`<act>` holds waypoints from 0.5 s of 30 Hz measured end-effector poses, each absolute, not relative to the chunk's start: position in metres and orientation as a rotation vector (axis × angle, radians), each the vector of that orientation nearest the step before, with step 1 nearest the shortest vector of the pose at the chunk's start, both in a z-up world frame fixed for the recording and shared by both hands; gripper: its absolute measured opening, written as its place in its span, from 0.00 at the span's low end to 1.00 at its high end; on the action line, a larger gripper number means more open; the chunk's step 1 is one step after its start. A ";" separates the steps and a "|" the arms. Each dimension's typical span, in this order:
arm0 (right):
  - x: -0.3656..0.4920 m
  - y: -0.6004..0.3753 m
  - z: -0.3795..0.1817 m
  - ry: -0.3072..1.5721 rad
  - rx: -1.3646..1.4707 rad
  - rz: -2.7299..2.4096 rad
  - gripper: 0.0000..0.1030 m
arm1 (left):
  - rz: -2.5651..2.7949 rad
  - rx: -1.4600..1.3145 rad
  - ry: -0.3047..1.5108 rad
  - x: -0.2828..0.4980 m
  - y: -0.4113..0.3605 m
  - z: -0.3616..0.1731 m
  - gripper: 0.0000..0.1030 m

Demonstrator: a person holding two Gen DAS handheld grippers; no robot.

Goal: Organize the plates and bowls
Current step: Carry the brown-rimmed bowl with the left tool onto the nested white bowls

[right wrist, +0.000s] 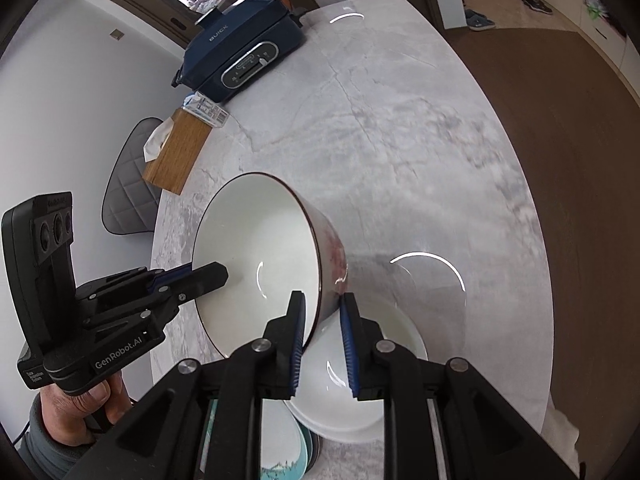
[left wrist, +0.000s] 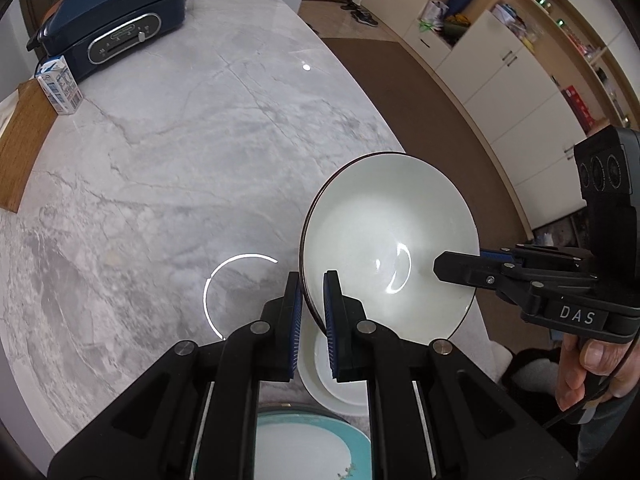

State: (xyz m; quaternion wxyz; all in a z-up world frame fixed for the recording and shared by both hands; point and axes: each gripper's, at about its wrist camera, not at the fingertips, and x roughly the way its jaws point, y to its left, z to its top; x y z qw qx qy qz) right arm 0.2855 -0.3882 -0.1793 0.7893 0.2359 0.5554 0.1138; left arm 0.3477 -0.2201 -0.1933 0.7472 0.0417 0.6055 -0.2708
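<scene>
A white bowl with a dark rim (left wrist: 384,232) hangs tilted above the marble table (left wrist: 180,160), gripped from two sides. My left gripper (left wrist: 312,280) is shut on its near-left rim, one blue pad inside and one outside. My right gripper (right wrist: 323,298) is shut on the opposite wall of the bowl (right wrist: 256,240); from the left wrist view it (left wrist: 456,270) reaches in from the right. The left gripper (right wrist: 216,276) shows at the left of the right wrist view. Under the bowl sit a second white bowl (right wrist: 340,400) and a teal-rimmed plate (left wrist: 304,440).
A dark blue electric grill (left wrist: 116,20) stands at the far end of the table. Beside it are a small milk carton (left wrist: 60,88) and a wooden tissue box (right wrist: 176,156). A padded chair (right wrist: 128,184) stands off the left edge. White cabinets (left wrist: 500,92) line the far right.
</scene>
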 end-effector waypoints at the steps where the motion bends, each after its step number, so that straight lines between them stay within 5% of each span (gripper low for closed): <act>1: 0.278 -0.388 -0.182 1.200 0.512 0.239 0.19 | -0.600 0.094 1.335 0.340 -0.221 -0.197 0.09; 15: 0.232 -0.381 -0.223 1.272 0.542 0.172 0.19 | -0.614 0.158 1.429 0.294 -0.222 -0.247 0.09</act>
